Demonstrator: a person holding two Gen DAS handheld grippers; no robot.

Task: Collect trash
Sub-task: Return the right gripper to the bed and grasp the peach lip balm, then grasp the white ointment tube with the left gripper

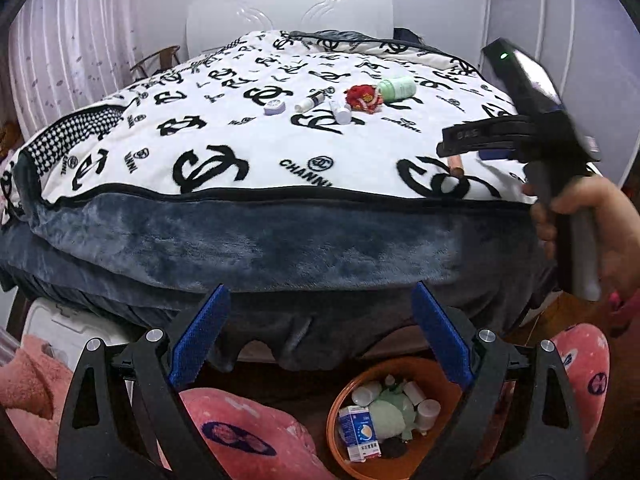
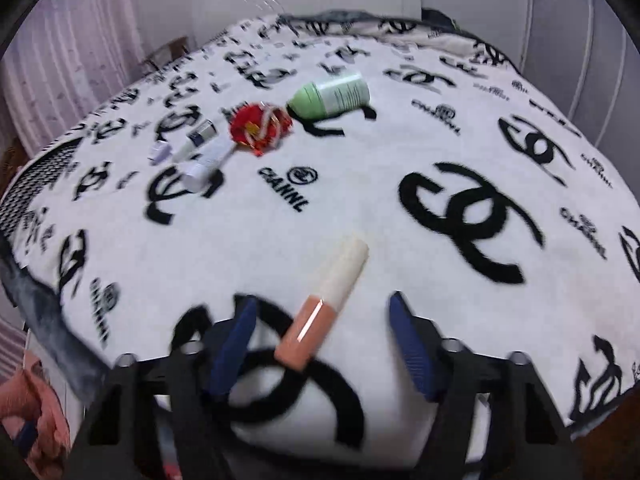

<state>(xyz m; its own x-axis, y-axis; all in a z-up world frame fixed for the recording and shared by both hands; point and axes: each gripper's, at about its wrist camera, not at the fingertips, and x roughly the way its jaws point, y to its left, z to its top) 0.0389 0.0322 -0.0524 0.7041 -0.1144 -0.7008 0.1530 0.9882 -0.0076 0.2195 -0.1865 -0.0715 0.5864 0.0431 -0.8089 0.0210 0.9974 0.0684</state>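
Observation:
A peach tube with a white cap (image 2: 325, 300) lies on the white logo blanket (image 2: 360, 208), its peach end between the open jaws of my right gripper (image 2: 322, 312), untouched. Farther back lie a green bottle (image 2: 334, 94), a red crumpled wrapper (image 2: 258, 128), two white tubes (image 2: 202, 160) and a small lilac case (image 2: 159, 151). My left gripper (image 1: 320, 304) is open and empty, low in front of the bed, above an orange bin (image 1: 384, 464) holding bottles, a box and green trash. The right gripper (image 1: 452, 146) shows in the left wrist view over the peach tube (image 1: 456, 165).
The dark blue blanket edge (image 1: 260, 240) hangs over the bed front. Pink slippers (image 1: 240, 432) flank the bin on the floor. A white headboard (image 1: 288, 20) and curtains (image 1: 60, 52) stand behind the bed. A white box (image 1: 60, 328) sits under the bed at left.

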